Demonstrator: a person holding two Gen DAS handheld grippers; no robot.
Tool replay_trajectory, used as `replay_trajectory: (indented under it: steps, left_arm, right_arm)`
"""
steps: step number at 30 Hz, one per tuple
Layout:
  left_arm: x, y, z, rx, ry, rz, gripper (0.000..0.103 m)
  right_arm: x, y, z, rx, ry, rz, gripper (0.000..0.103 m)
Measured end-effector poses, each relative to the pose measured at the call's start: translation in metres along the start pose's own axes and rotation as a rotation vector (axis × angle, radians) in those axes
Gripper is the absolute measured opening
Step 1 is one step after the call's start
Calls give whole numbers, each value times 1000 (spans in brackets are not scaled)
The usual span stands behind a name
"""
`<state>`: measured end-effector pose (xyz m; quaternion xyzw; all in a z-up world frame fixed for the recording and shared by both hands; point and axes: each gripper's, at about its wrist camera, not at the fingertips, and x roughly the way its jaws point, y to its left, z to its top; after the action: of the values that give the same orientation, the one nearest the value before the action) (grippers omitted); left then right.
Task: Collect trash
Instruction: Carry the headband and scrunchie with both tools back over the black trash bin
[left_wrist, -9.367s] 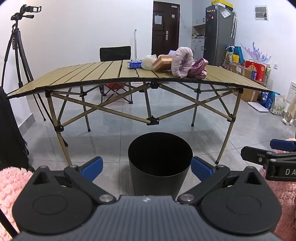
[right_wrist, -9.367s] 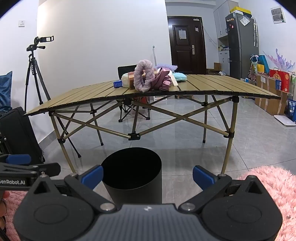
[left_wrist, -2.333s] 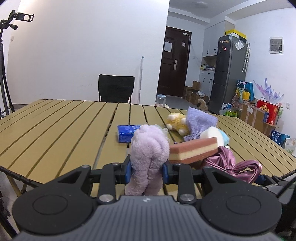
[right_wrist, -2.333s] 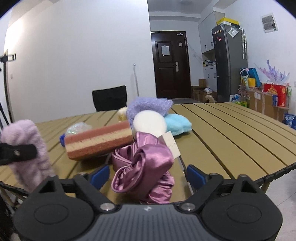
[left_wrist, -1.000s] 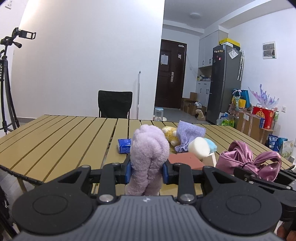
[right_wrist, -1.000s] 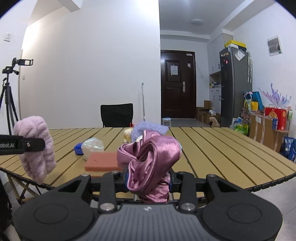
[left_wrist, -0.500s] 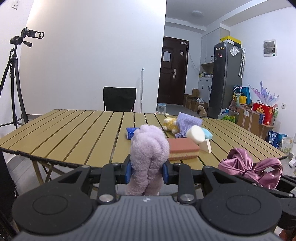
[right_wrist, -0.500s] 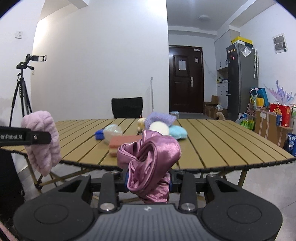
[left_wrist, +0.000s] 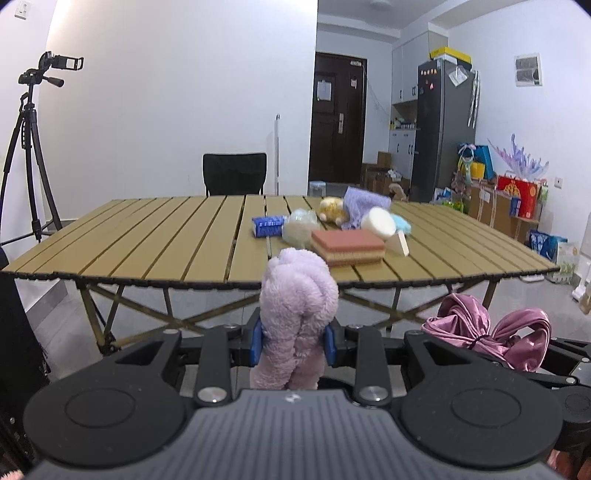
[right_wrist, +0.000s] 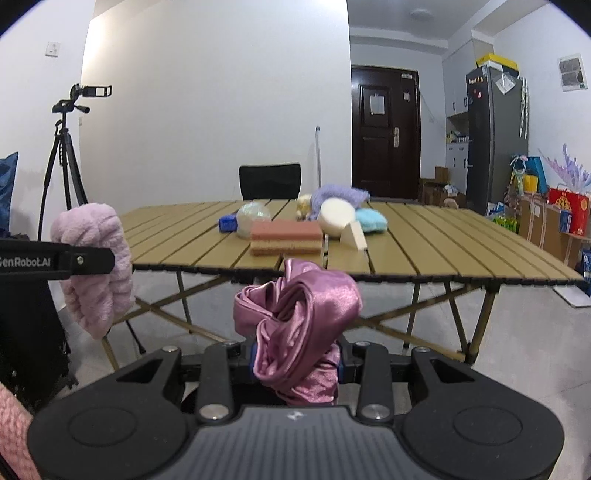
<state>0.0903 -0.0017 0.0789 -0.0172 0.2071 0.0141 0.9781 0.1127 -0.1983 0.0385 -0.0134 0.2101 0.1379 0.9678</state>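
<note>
My left gripper is shut on a fluffy lilac headband, held in the air in front of the slatted table. In the right wrist view the same headband hangs at the left. My right gripper is shut on a shiny pink satin scrunchie, which the left wrist view shows as a pink bundle at lower right. A pile stays on the table: a pink and tan sponge, a white round sponge, a blue packet, a purple cloth and a yellow plush.
A black chair stands behind the table. A tripod with a camera is at the left wall. A fridge, boxes and bags line the right side. A dark case stands at the left edge. No bin shows.
Both grippers have drawn back from the table with their items. The table edge and its legs now show, and the pile looks smaller and farther away.
</note>
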Motion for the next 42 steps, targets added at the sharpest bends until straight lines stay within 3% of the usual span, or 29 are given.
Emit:
replay_trajectory:
  steps: [12, 24, 42]
  left_arm:
    - [7, 14, -38, 16, 110, 24, 31]
    - [44, 26, -76, 4, 271, 38, 31]
    - [100, 48, -105, -58, 463, 63, 31]
  right_arm:
    - [2, -3, -40, 20, 119, -15, 34]
    - [29, -9, -72, 22, 237, -41, 34]
    - [73, -16, -100, 33, 382, -72, 34]
